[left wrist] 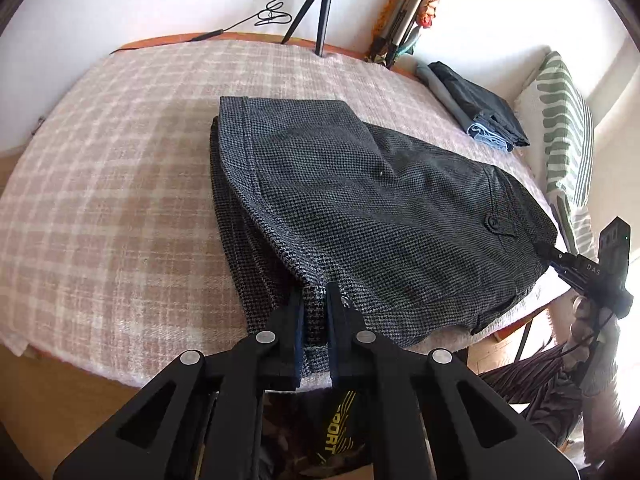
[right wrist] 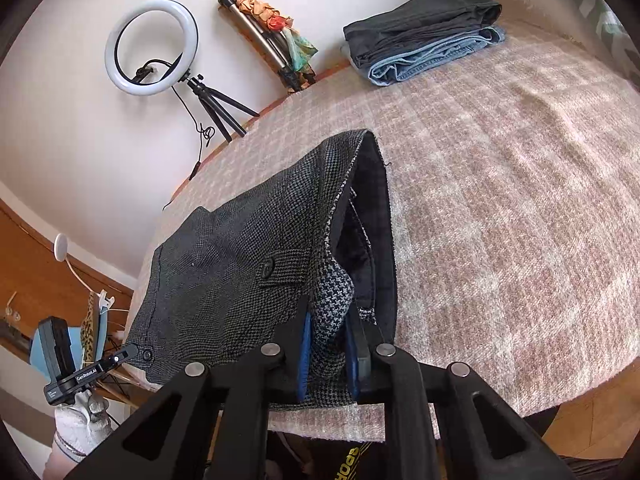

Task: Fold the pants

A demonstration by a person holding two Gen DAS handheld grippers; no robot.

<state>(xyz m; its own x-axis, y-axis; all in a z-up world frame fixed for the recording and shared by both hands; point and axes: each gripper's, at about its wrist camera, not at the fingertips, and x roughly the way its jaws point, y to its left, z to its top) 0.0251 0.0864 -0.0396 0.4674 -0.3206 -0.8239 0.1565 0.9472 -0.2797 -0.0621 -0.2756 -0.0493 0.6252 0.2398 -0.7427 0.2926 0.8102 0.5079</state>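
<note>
Dark grey houndstooth pants (left wrist: pixel 360 200) lie folded on a pink checked blanket (left wrist: pixel 120 184). My left gripper (left wrist: pixel 315 300) is shut on the near edge of the pants at the fold. My right gripper (right wrist: pixel 328 332) is shut on the waistband end of the pants (right wrist: pixel 240 272), lifting that layer a little so the dark inside shows. The right gripper also shows in the left wrist view (left wrist: pixel 576 272) at the pants' right edge. The left gripper shows in the right wrist view (right wrist: pixel 92 372) at the pants' left corner.
A stack of folded dark and blue jeans (right wrist: pixel 424 28) lies at the far side of the blanket. A ring light on a tripod (right wrist: pixel 152 48) and a folded tripod (right wrist: pixel 272 40) stand by the wall. A striped pillow (left wrist: pixel 568 128) lies at the right.
</note>
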